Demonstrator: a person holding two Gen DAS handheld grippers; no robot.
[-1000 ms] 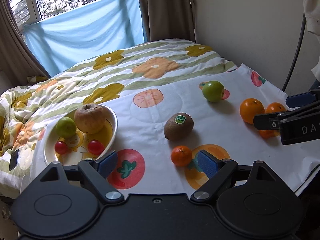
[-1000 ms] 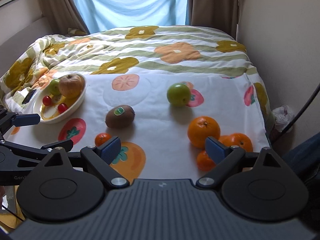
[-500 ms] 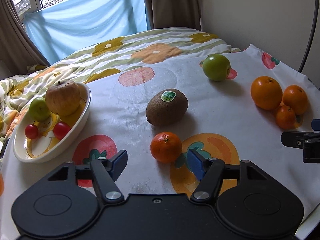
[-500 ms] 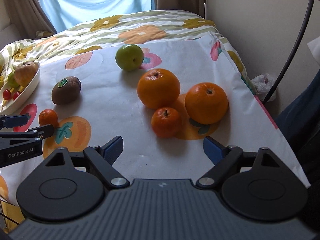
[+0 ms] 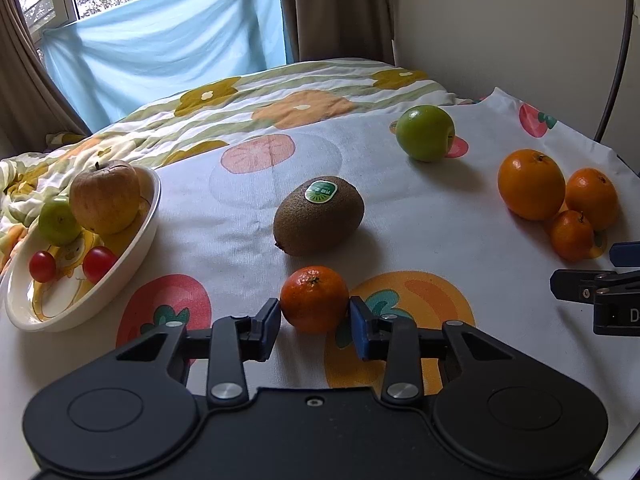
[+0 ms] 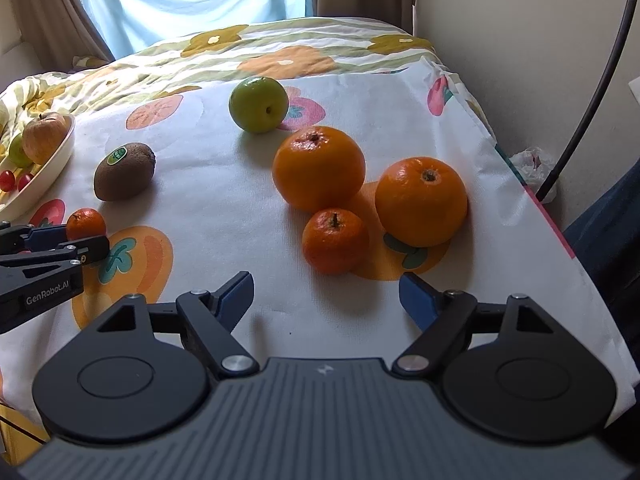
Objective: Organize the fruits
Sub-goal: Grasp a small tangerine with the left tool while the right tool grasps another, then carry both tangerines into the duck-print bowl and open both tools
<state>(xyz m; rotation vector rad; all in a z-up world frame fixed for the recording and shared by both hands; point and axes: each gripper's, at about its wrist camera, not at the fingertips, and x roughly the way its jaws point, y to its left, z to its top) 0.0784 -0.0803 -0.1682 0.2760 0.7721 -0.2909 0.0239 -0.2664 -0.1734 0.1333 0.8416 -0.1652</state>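
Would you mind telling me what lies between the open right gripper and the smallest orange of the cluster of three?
Only bare printed tablecloth lies between the right gripper and the smallest orange, as the right wrist view shows.

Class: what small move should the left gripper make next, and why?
Probably close fully on the small orange mandarin: the left gripper has a blue pad on either side of it, contact unclear, and the fruit sits on the white fruit-print cloth.

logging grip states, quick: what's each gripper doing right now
Left gripper: tongs closed on the small mandarin, which sits on the cloth.
Right gripper: tongs open, holding nothing, short of the three oranges.
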